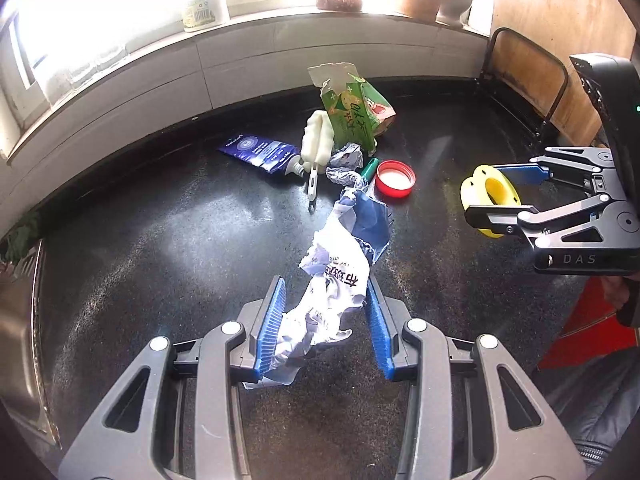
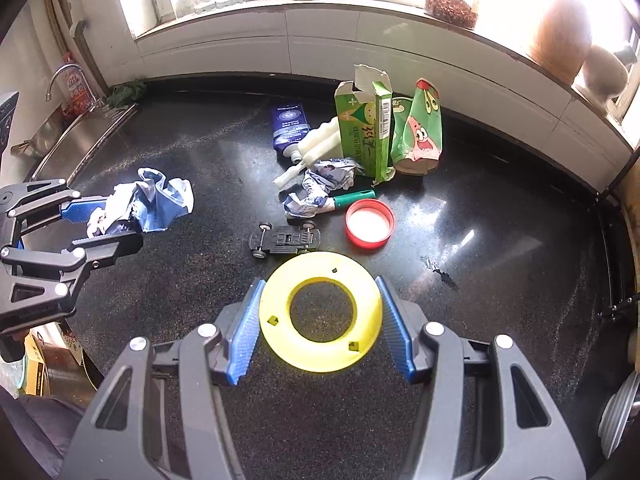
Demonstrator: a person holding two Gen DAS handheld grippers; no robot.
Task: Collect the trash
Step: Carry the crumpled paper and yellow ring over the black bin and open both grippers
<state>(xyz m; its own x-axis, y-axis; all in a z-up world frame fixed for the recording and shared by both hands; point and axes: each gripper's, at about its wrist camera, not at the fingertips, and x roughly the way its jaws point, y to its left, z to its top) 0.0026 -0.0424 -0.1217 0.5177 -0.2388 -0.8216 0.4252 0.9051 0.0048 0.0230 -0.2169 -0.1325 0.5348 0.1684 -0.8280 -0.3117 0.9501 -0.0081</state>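
My left gripper [image 1: 325, 280] is shut on a crumpled white-and-blue wrapper [image 1: 344, 248], held up off the black counter [image 1: 160, 240]. In the right wrist view that same gripper [image 2: 124, 220] and wrapper [image 2: 164, 196] show at the left. My right gripper [image 2: 319, 282] is shut on a yellow plastic ring [image 2: 280, 340], its pads pressing both sides; from the left wrist it [image 1: 486, 192] appears at the right with the ring [image 1: 476, 188]. On the counter lie a green carton [image 2: 364, 132], a green cartoon bag [image 2: 420, 136], a blue tube [image 2: 288, 124], a crumpled wrapper [image 2: 320, 184] and a red lid [image 2: 370, 224].
A black toy car chassis [image 2: 284, 240], a green pen [image 2: 352, 200] and a white foam brush [image 2: 316, 144] lie among the trash. A steel sink [image 2: 72, 132] with a tap borders the counter's left. The windowsill [image 2: 360, 12] holds jars. A wooden board [image 1: 532, 76] stands at the right.
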